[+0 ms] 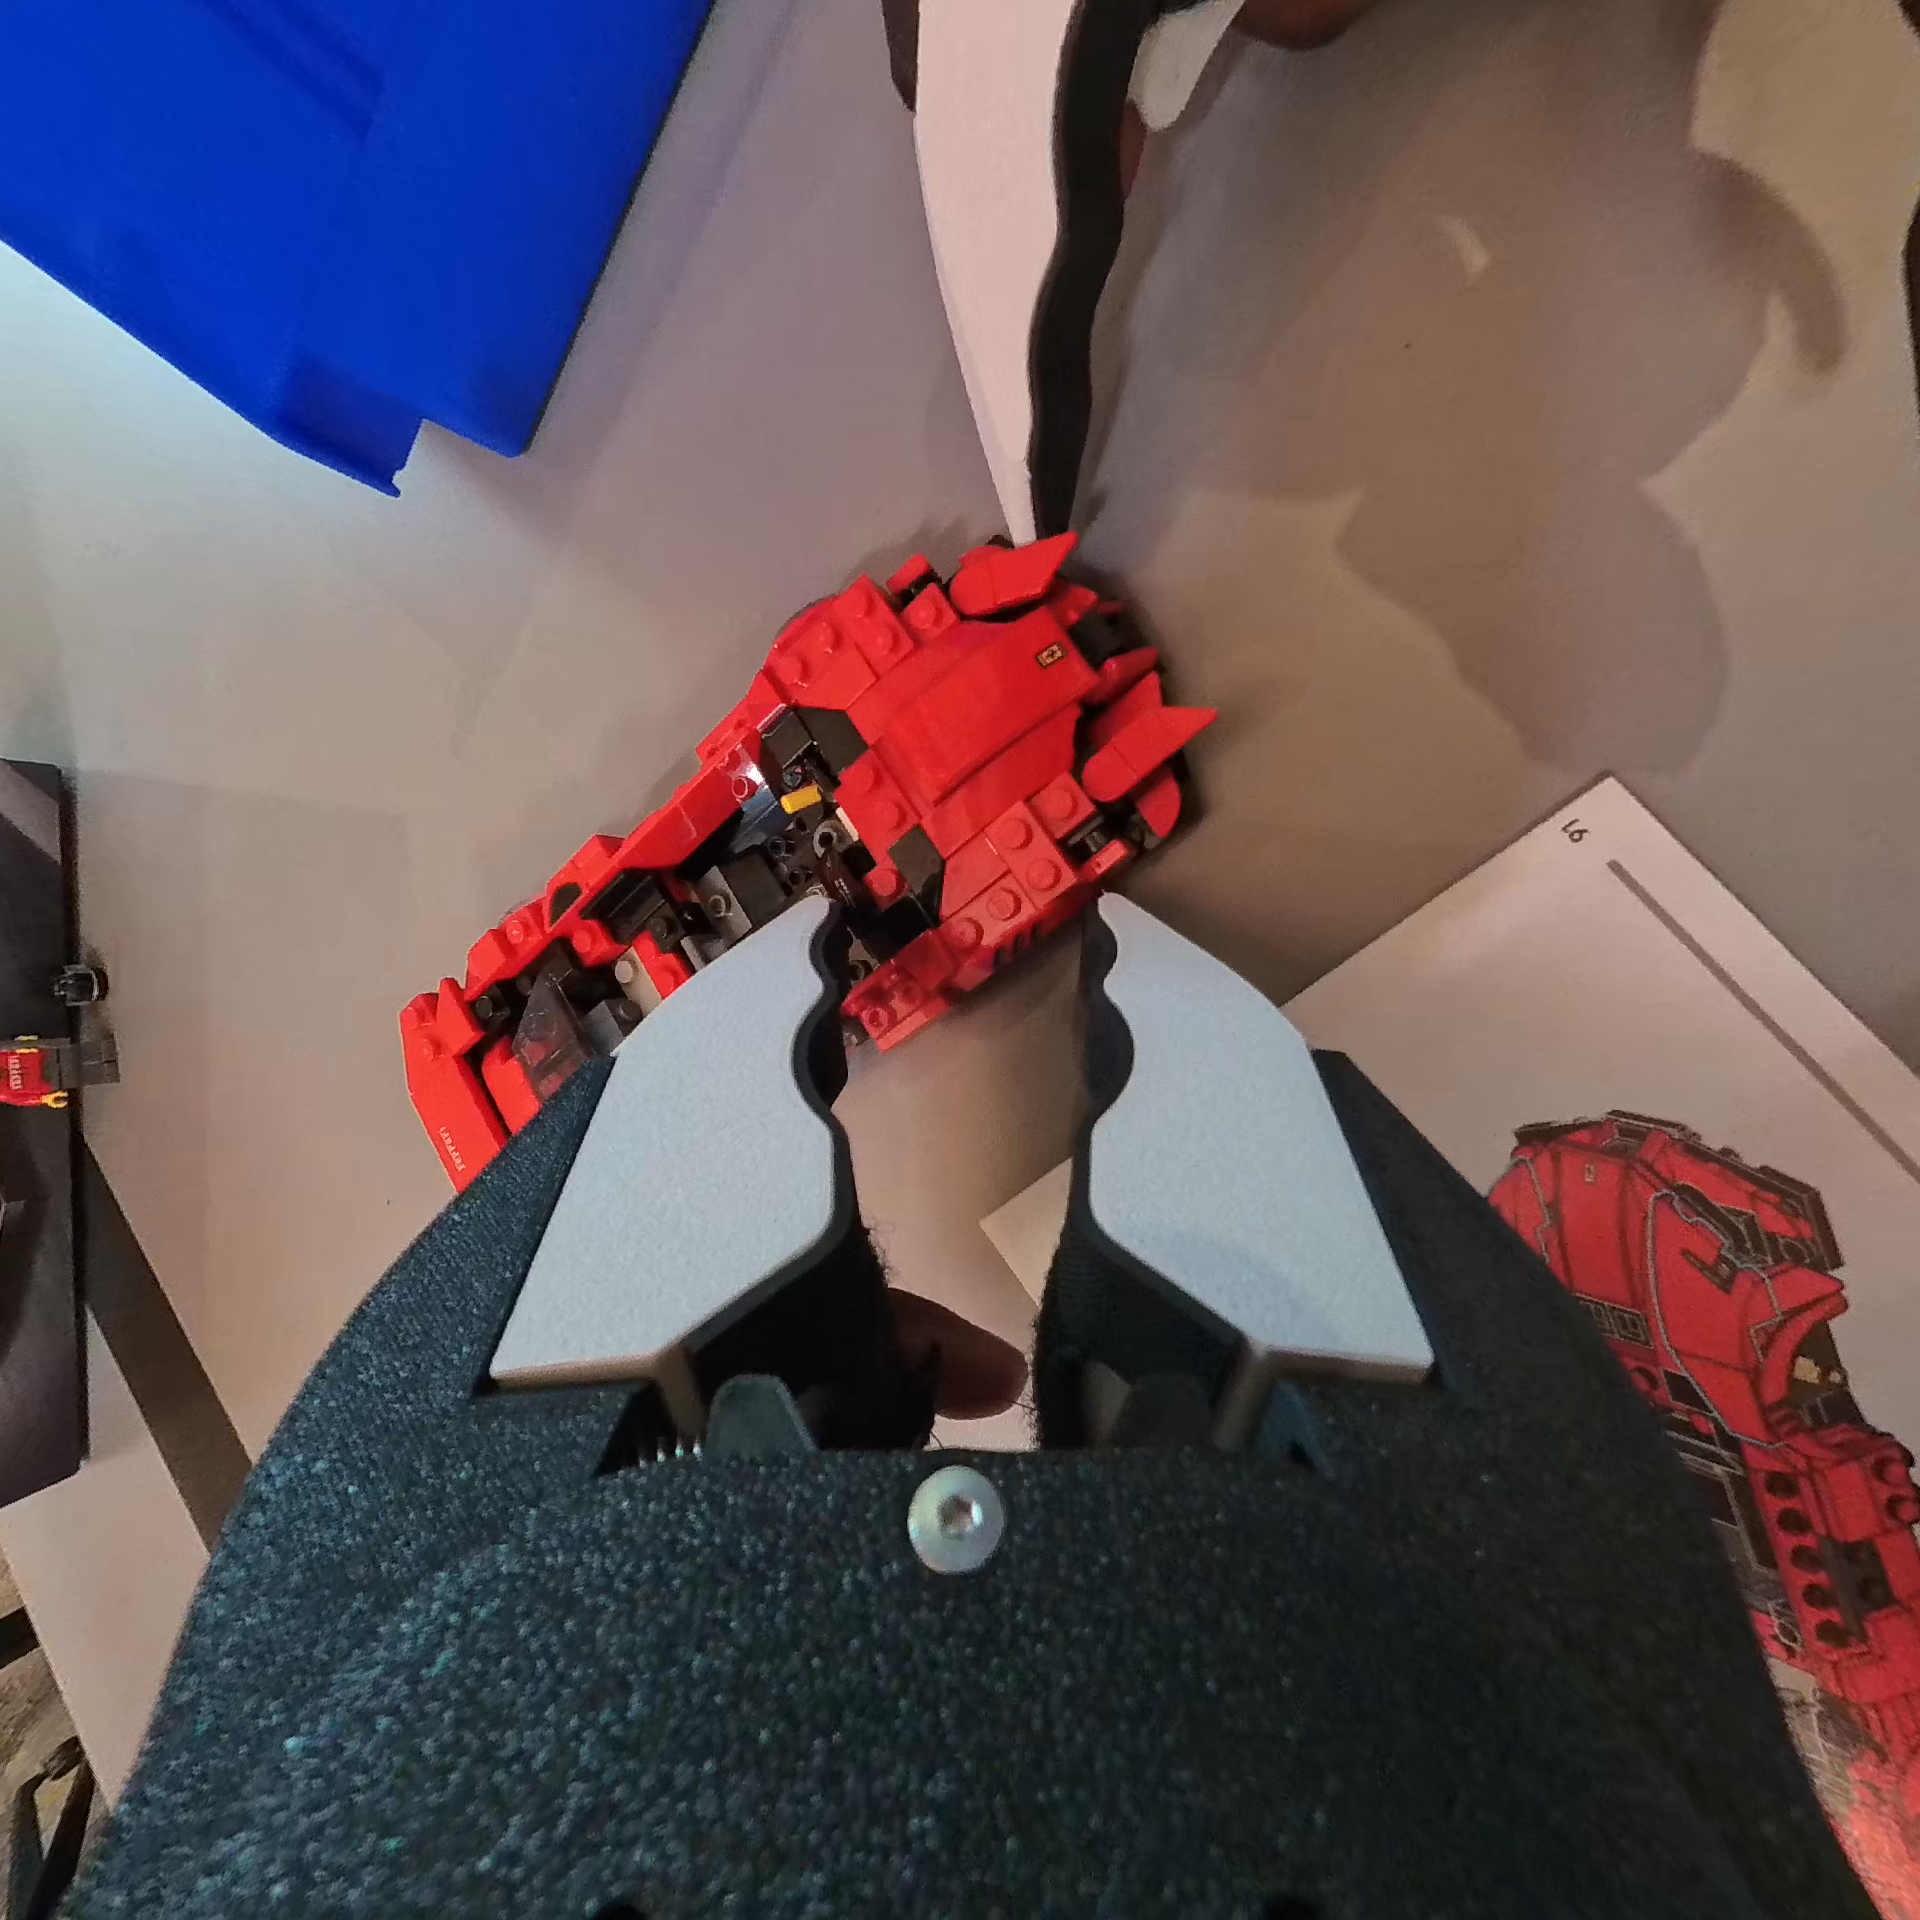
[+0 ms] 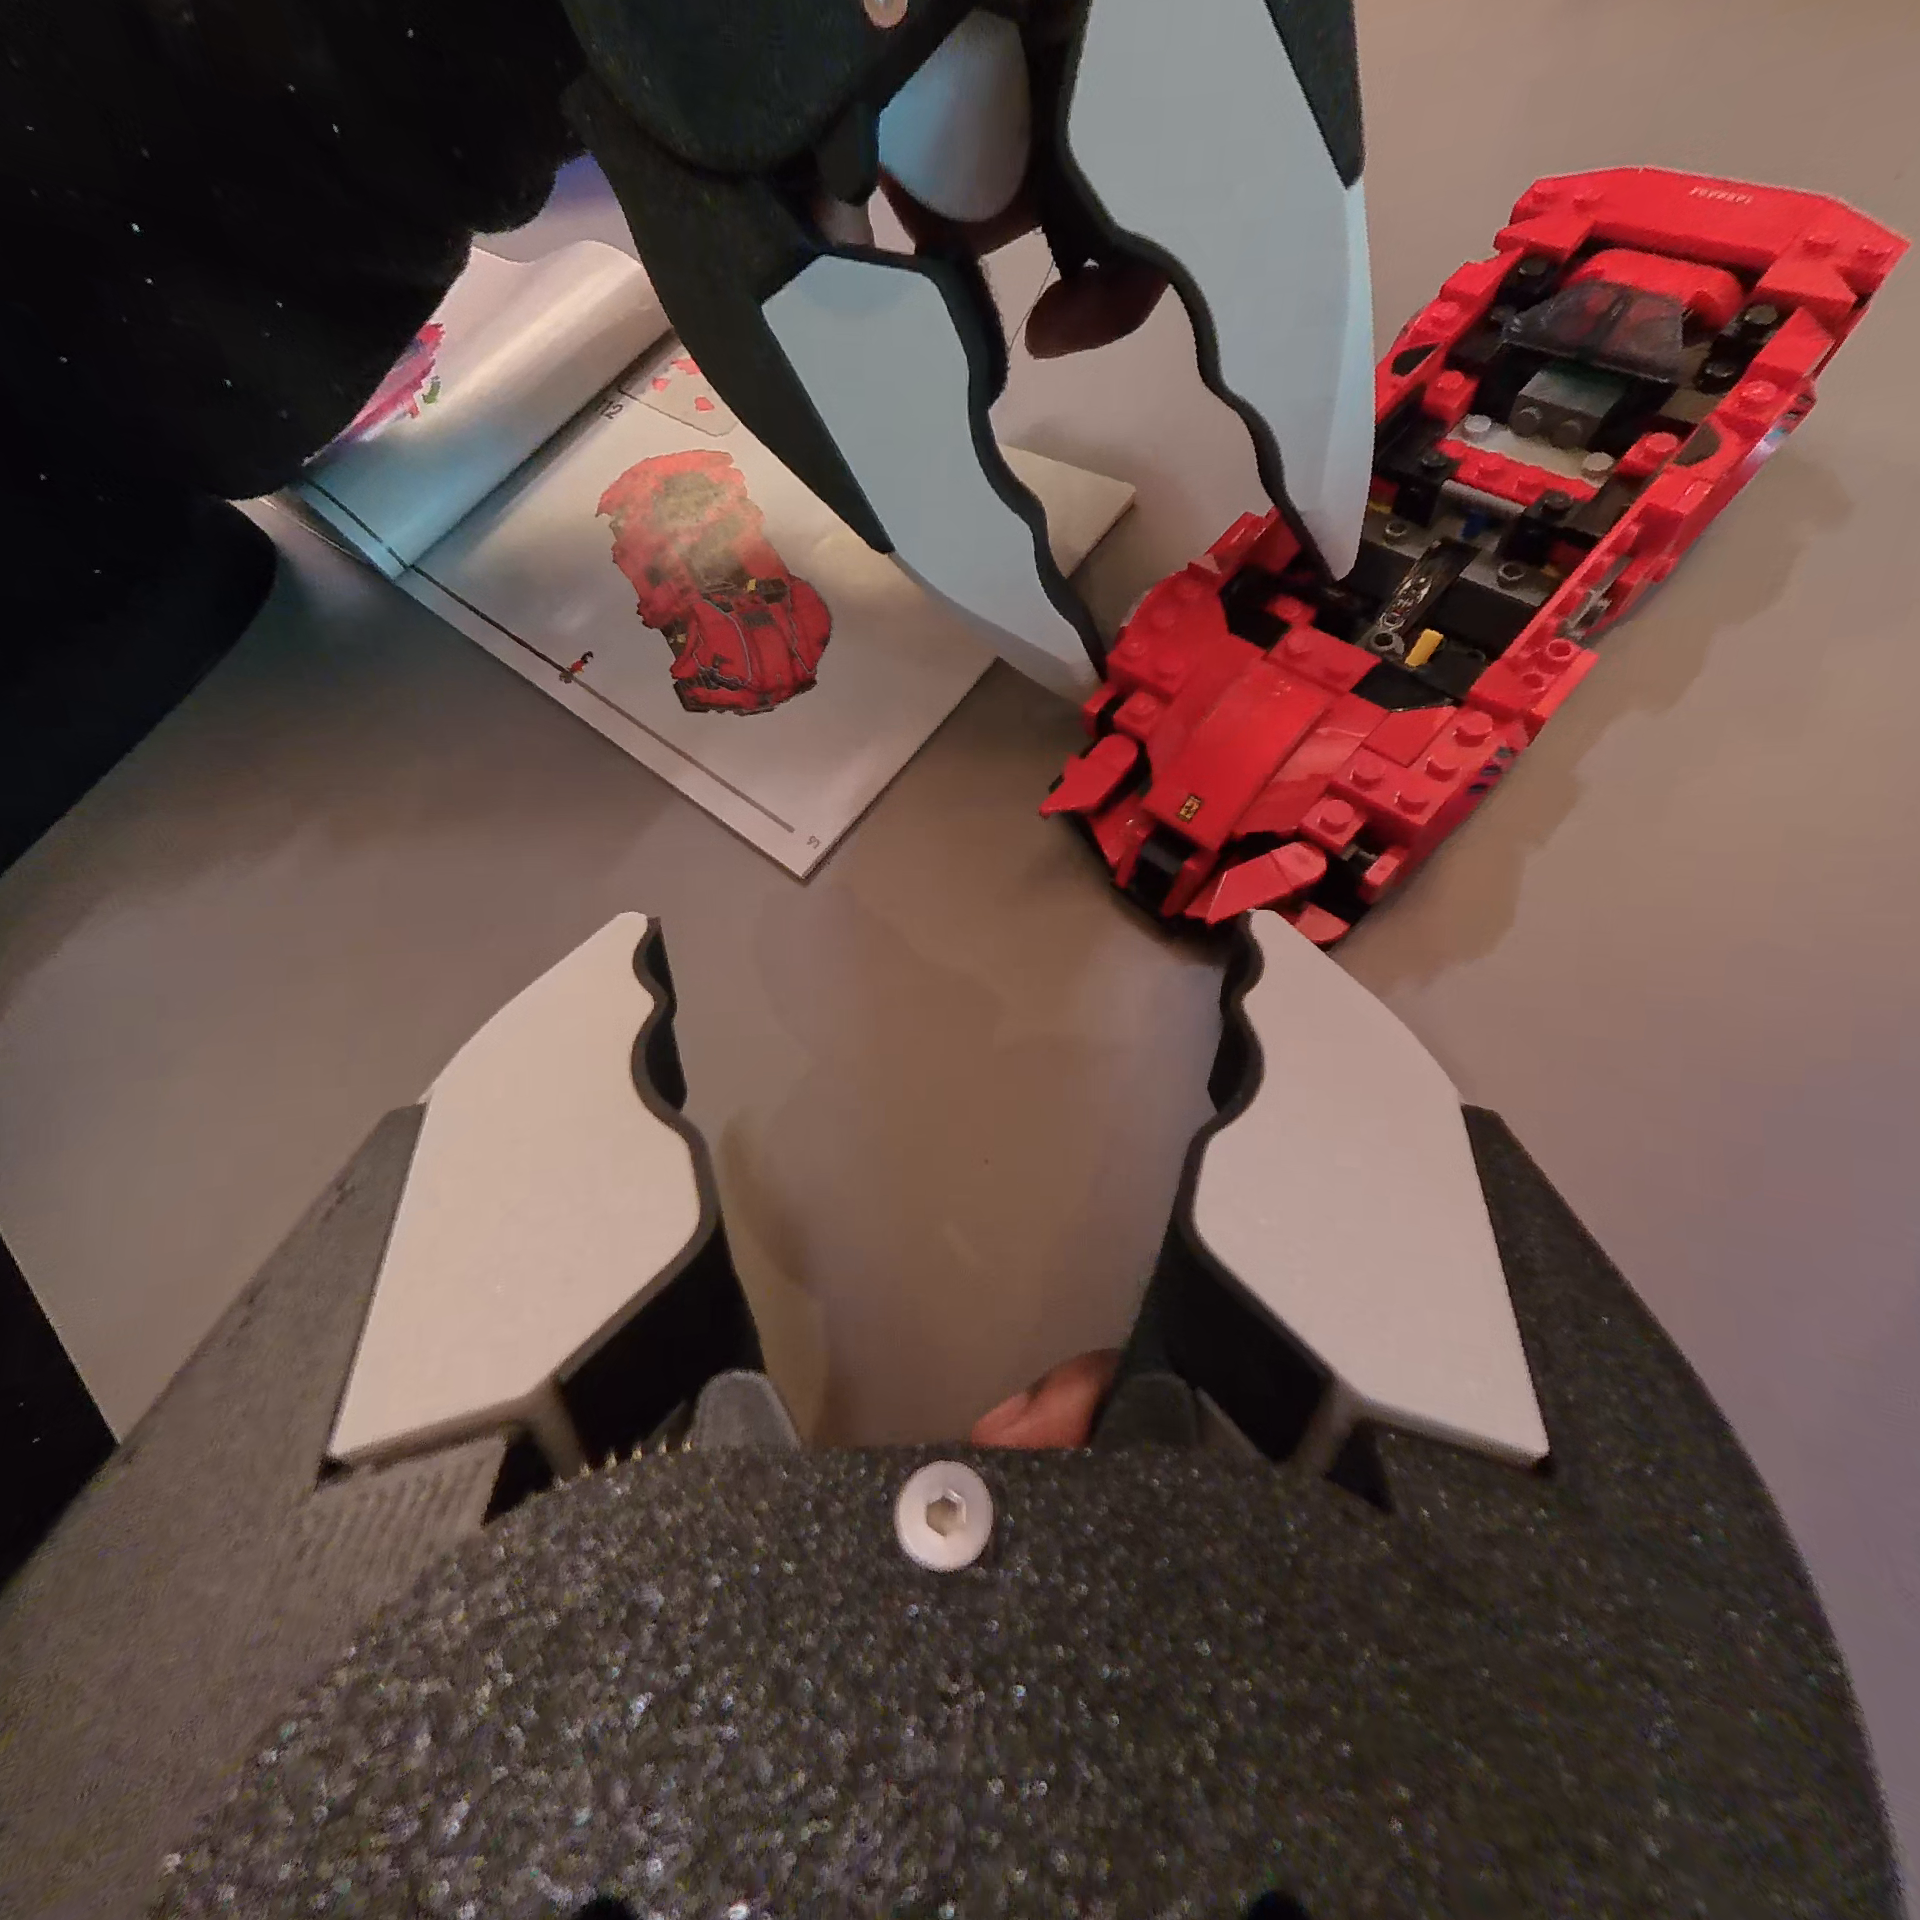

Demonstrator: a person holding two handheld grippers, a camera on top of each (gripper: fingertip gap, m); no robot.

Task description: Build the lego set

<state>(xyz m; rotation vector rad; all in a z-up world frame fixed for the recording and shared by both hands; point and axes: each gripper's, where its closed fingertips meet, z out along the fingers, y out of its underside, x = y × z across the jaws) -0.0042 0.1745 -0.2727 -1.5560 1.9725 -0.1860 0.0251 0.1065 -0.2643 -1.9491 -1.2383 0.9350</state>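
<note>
A red lego car with an open black cockpit lies on the grey table; it also shows in the right wrist view. My left gripper straddles the car's side by the cockpit: one fingertip sits inside the cockpit, the other against the outer side, closed on that wall. It also shows from above in the right wrist view. My right gripper is wide open and empty, low over the table, its right fingertip just at the car's nose.
An open instruction booklet lies beside the car, also in the right wrist view. A blue bin stands at the far left. A dark box with a small minifigure is at the left edge. A black sleeve fills the upper left.
</note>
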